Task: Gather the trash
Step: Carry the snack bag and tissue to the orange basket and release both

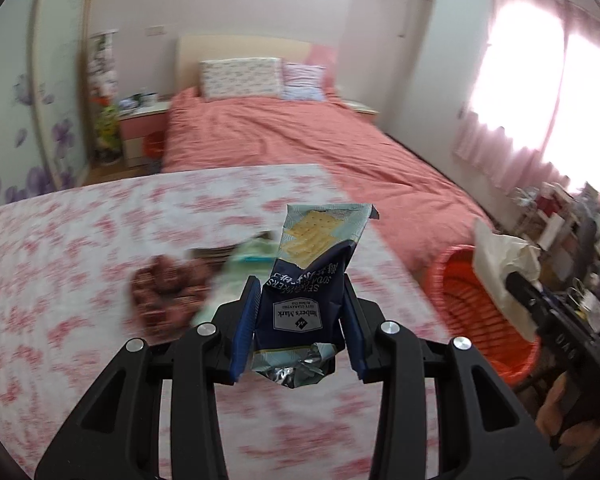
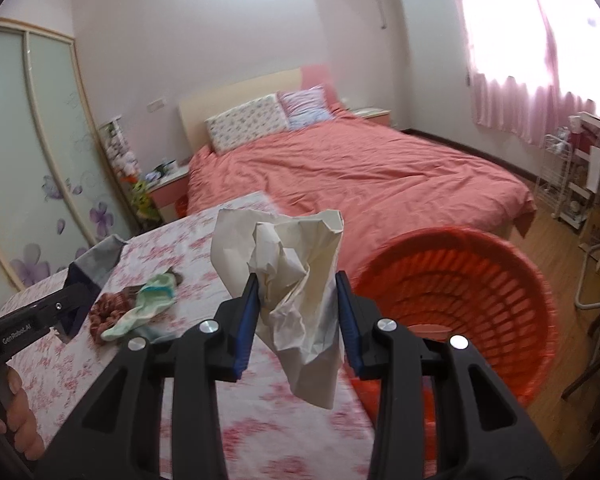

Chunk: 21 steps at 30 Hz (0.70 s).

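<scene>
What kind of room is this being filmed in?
Almost certainly a home bedroom: a made bed with pillows, a sliding wardrobe with flower-patterned doors, and pink curtains over a bright window. An orange basket stands by a cloth-covered table.

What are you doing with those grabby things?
Someone is tidying up trash. The left hand-held gripper is clamped on a dark blue cracker wrapper, and the right hand-held gripper pinches a crumpled white sheet of paper. Both are held above the table with the pink floral cloth, beside the round orange plastic basket.
</scene>
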### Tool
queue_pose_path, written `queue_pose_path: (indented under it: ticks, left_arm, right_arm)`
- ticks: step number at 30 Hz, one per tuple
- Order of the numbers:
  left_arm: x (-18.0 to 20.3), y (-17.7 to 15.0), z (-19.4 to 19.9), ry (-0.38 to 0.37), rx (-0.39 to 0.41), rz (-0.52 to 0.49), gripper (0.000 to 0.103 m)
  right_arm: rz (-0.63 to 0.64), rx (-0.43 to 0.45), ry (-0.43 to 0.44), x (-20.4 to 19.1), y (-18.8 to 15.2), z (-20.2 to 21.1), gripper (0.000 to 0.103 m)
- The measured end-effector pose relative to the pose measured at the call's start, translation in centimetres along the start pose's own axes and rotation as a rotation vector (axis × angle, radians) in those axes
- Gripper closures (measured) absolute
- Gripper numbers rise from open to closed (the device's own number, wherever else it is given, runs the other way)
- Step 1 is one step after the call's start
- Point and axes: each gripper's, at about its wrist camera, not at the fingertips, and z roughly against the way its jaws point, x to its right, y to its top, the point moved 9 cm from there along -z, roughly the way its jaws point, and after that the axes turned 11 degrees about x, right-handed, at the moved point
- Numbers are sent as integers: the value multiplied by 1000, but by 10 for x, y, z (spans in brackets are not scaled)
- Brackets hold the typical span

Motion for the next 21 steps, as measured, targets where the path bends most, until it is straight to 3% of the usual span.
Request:
queue_pose_path:
  ticks: [11, 21]
  left_arm:
    - [126, -14, -44, -218, -62, -85, 63]
    - [187, -38, -72, -303, -137, -124, 63]
  right_arm:
    - [-85, 58, -152, 102, 17, 13, 66]
    - [-177, 49, -219, 168, 13, -2, 65]
